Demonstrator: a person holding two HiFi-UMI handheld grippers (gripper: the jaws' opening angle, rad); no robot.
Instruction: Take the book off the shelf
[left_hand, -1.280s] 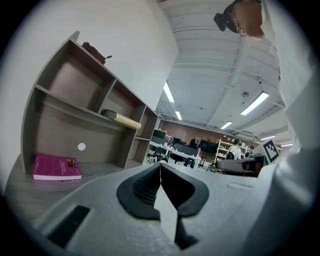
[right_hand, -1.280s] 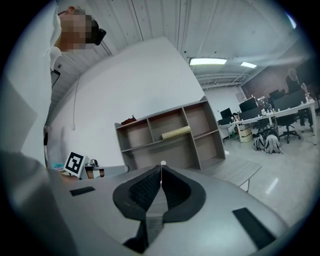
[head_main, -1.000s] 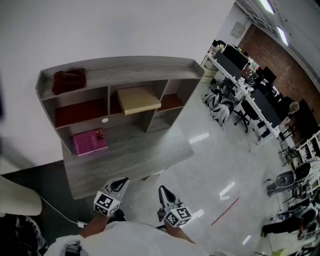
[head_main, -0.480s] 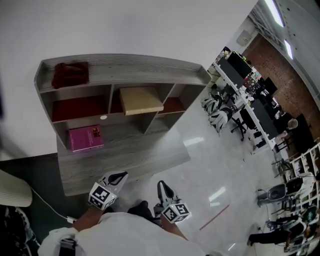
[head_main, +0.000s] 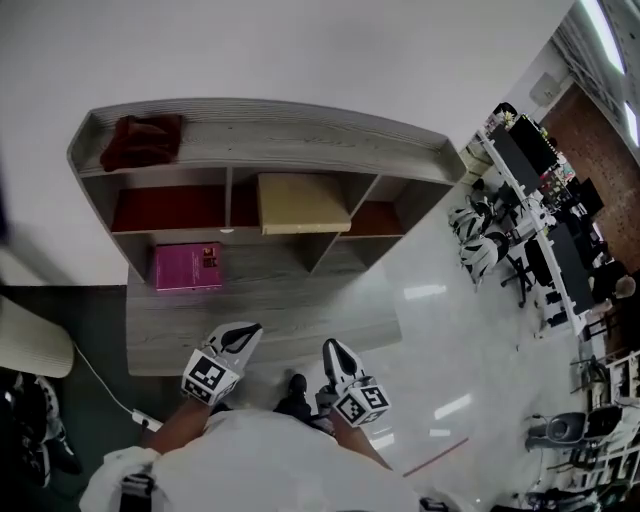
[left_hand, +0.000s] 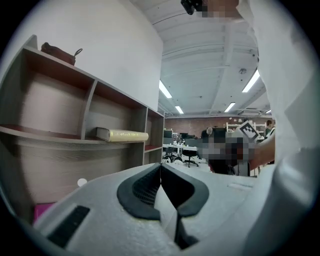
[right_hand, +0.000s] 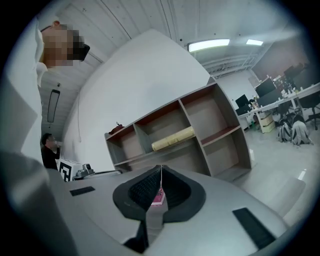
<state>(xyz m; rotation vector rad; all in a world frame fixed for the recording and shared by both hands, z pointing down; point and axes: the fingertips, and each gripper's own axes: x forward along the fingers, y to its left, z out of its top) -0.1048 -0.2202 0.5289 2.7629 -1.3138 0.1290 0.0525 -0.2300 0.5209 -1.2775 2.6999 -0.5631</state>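
A thick tan book (head_main: 303, 203) lies flat in the middle compartment of the grey wooden shelf unit (head_main: 260, 122); the same book (left_hand: 122, 134) shows in the left gripper view, and the book (right_hand: 173, 139) in the right gripper view too. A magenta book (head_main: 187, 267) lies on the desk surface at the left. My left gripper (head_main: 244, 332) and right gripper (head_main: 333, 350) hang shut and empty at the desk's front edge, well short of the shelf.
A dark red cloth (head_main: 142, 140) lies on the shelf's top at the left. A white round sticker (head_main: 229, 231) sits on the shelf board. Office desks and chairs (head_main: 520, 200) stand to the right across a glossy floor. A cable (head_main: 110, 390) runs at the lower left.
The head view has swung so the shelf unit sits more squarely ahead. Both grippers stay shut, in about the same place low in the view.
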